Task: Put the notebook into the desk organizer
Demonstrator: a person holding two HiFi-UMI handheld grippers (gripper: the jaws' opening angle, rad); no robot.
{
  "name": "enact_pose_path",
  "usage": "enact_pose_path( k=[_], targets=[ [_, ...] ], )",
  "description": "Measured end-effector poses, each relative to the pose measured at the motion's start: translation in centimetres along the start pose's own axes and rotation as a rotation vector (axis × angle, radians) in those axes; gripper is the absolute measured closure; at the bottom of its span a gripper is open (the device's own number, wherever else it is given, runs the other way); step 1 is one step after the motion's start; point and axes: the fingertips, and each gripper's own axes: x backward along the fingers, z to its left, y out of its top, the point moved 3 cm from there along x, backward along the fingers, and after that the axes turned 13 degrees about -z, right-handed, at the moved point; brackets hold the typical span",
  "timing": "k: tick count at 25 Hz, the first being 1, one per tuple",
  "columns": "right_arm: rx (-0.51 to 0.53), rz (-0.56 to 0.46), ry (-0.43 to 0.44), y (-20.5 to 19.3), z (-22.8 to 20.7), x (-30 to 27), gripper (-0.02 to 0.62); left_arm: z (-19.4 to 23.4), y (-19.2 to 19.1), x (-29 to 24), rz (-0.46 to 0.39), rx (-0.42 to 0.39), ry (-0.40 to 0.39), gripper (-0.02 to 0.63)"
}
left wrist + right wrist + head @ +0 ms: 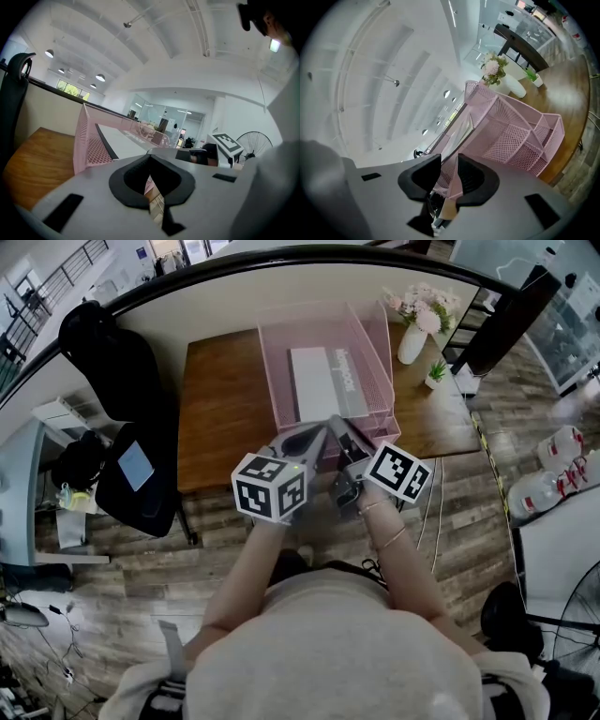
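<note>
The right gripper [449,160] holds its black padded jaws partly apart; a thin edge of the pink wire-mesh desk organizer [274,371] stands in the gap, with no clear squeeze on it. The left gripper [150,158] has its jaws drawn together at the tips and holds nothing. The notebook [314,382], flat, grey and rectangular with a darker band along one side, lies inside the organizer, which sits right of centre on the wooden desk [220,399] and reaches its front edge.
</note>
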Motion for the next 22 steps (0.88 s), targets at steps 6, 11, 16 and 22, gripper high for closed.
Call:
enact_pose_path(
  k=[6, 11, 16, 22],
  targets=[
    [0.039, -0.012, -0.007, 0.2, 0.3, 0.9, 0.487, -0.1, 0.1, 0.6, -0.012, 0.011, 0.006, 0.603],
    [0.051, -0.027, 0.012, 0.3, 1.2, 2.0, 0.486, -0.7, 0.0, 1.2, -0.015, 0.013, 0.004, 0.603],
    [0.110, -0.028, 0.039, 0.6, 2.3, 3.4, 0.486, -1.4, -0.1, 1.9, -0.011, 0.025, -0.020, 0.595],
    [0.182, 0.001, 0.088, 0.4, 3.4, 4.9, 0.492, -2.5, -0.2, 2.3, -0.007, -0.006, -0.058, 0.595]
  ],
)
